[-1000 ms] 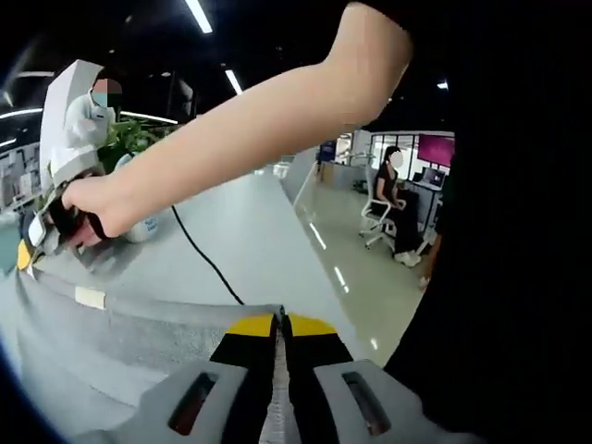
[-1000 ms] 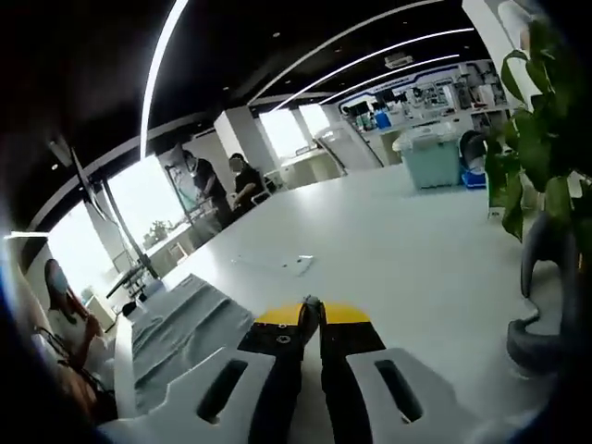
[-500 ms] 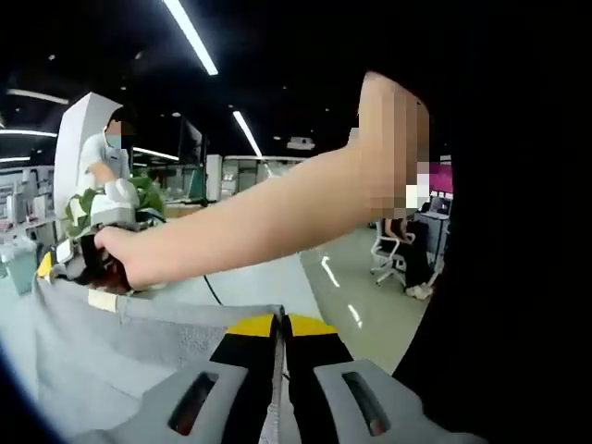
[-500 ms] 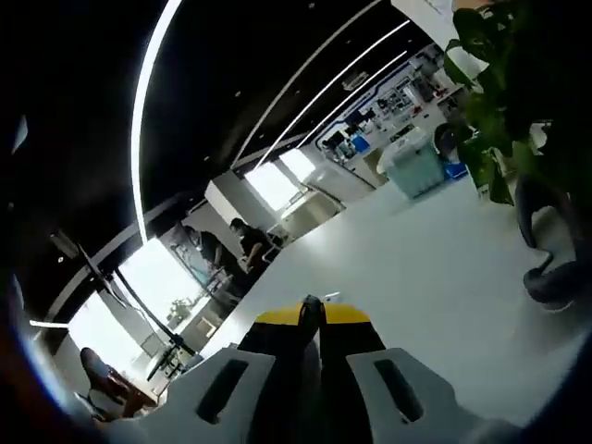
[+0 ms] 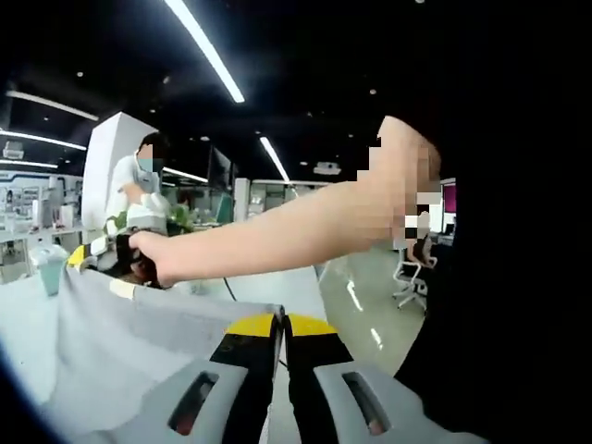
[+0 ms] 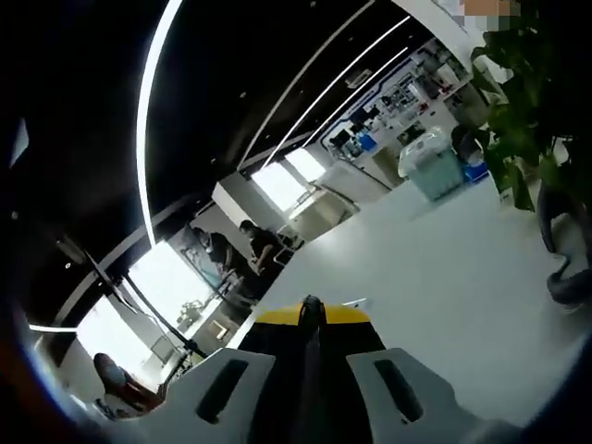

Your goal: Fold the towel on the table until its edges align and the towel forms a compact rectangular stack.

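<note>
Gripping the grey towel [image 5: 120,342] in your left claw [image 5: 280,326], you have its yellow-tipped jaws pressed together with the cloth's top hem pinched between them at the bottom of the left gripper view. From that claw the towel stretches away to the left as a taut, lifted sheet, its pale label just under the far corner. At that far corner your right claw [image 5: 104,256] holds the hem, with your hand [image 5: 153,262] wrapped around it and your bare forearm reaching across above the towel. In the right gripper view, that claw's [image 6: 310,313] jaws are closed, a thin dark edge of cloth caught between the tips. Beyond the towel lies the white desk [image 6: 444,268], with a green plant [image 6: 523,111] at its right side and a teal bin [image 6: 433,166] farther off.
</note>
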Demonstrator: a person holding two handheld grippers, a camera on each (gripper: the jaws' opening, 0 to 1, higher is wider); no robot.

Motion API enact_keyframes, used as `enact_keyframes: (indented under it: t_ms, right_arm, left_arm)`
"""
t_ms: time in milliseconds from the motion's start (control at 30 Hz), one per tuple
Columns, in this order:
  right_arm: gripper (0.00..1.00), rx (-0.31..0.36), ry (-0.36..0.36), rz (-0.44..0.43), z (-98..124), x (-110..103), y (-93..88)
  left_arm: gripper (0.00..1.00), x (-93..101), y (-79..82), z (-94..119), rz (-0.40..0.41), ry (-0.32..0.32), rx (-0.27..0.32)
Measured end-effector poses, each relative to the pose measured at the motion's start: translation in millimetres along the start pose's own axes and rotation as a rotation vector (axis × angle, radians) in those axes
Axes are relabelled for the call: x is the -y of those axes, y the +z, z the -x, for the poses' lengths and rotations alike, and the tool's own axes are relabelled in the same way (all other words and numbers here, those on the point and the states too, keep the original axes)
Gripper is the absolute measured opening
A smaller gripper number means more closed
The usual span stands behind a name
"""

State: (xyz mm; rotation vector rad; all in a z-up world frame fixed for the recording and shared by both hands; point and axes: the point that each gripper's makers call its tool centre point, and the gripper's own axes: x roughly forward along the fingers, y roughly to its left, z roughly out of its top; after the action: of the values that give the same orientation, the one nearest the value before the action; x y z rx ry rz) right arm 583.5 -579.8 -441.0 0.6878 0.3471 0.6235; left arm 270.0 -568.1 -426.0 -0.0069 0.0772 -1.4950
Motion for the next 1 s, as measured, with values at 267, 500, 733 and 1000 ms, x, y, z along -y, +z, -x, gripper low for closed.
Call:
enact_keyframes:
  t_ms: [267, 500, 733, 1000]
  right_arm:
    - [0.02, 0.020, 0.003, -0.040, -13, -26, -8.2]
    - [0.02, 0.015, 0.007, -0.047, -34, -54, -18.7]
    - [0.02, -0.005, 0.018, -0.019, -60, -83, -30.0]
    - [0.02, -0.020, 0.025, -0.034, -76, -100, -47.0]
  left_arm:
    - [0.03, -2.5, 7.2, 47, 0.029, 0.055, 0.021]
    - [0.03, -9.5, 14.2, 90, 0.061, 0.070, 0.040]
    - [0.03, -13.0, 17.5, 125, 0.081, 0.076, 0.059]
    - [0.03, -13.1, 15.5, 158, 0.116, 0.081, 0.062]
